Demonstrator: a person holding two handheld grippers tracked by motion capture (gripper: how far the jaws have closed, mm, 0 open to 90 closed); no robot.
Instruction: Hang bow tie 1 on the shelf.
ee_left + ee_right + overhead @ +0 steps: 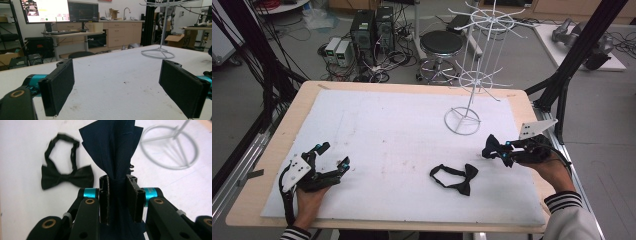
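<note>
The right gripper (pixel 496 151), jaws clamped on a dark bow tie (pixel 110 147) near the wire rack (pixel 472 70), probably needed lifting to a hook, while the left gripper (pixel 332 157) rested, jaws apart.

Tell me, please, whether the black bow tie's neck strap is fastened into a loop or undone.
Fastened, it seems: the black bow tie lies flat on the white mat, its strap forming a closed loop. The clasp is too small to see.
</note>
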